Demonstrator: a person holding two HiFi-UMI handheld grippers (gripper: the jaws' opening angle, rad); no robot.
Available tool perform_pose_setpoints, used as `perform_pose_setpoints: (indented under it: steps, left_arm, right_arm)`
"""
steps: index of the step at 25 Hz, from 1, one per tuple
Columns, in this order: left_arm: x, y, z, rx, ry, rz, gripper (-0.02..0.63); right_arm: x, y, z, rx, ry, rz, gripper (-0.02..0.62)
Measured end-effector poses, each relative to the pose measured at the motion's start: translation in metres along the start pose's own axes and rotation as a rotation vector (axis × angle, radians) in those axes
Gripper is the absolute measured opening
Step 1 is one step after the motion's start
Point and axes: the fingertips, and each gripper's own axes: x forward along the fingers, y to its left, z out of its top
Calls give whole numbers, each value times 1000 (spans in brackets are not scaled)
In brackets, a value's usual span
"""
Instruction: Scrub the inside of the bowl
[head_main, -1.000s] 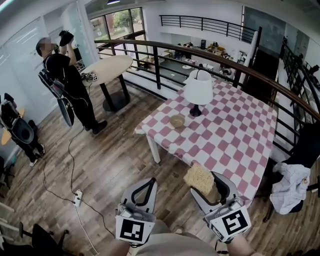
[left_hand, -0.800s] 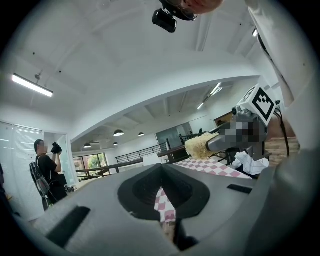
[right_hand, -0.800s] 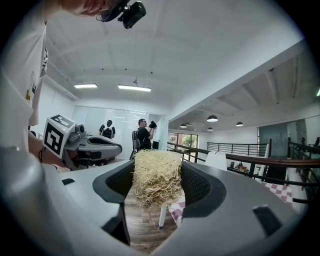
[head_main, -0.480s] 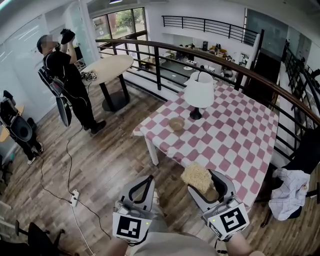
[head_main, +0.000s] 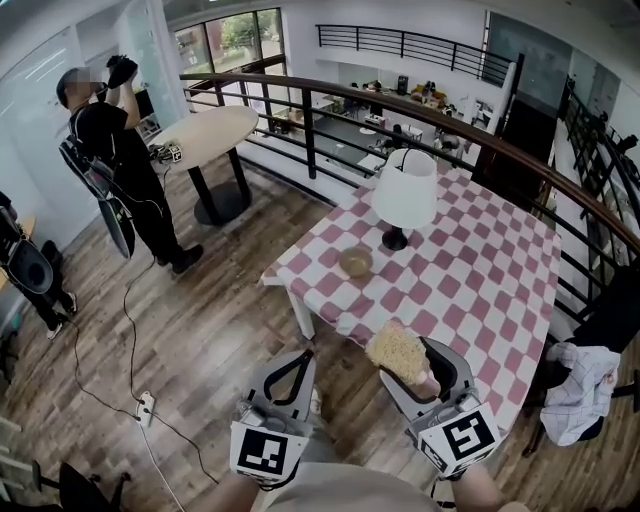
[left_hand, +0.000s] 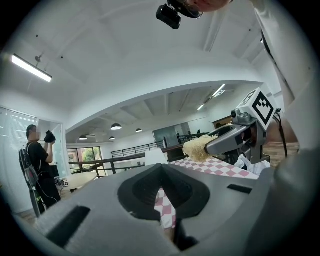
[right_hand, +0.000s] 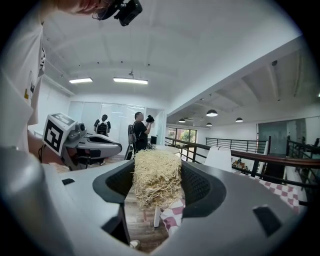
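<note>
A small tan bowl (head_main: 355, 262) stands on the red-and-white checked table (head_main: 470, 270), near its left corner and in front of the lamp. My right gripper (head_main: 405, 352) is shut on a straw-coloured fibre scrubber (head_main: 397, 352) (right_hand: 157, 178), held over the table's near edge, well short of the bowl. My left gripper (head_main: 291, 365) hangs over the wooden floor left of the table, jaws shut with nothing between them. In the left gripper view the scrubber (left_hand: 200, 147) and the right gripper (left_hand: 200, 148) show at the right.
A white-shaded lamp (head_main: 405, 196) stands behind the bowl. A dark railing (head_main: 400, 105) runs behind the table. A person (head_main: 115, 160) stands at the far left by a round table (head_main: 208, 135). A cable and power strip (head_main: 146, 405) lie on the floor. Cloth drapes a chair (head_main: 582, 378) at right.
Both grippers have moved forward toward the table, the scrubber now over its near edge. The bowl and lamp appear closer. Neither gripper's jaws have changed.
</note>
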Motion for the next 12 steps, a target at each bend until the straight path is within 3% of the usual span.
perform_pose_setpoints:
  steps: [6, 12]
  left_arm:
    - [44, 48, 4, -19, -38, -39, 15]
    - [102, 98, 10, -31, -72, -123, 15]
  right_arm:
    - [56, -33, -4, 65, 43, -20, 285]
    - [118, -59, 12, 62, 64, -71, 285]
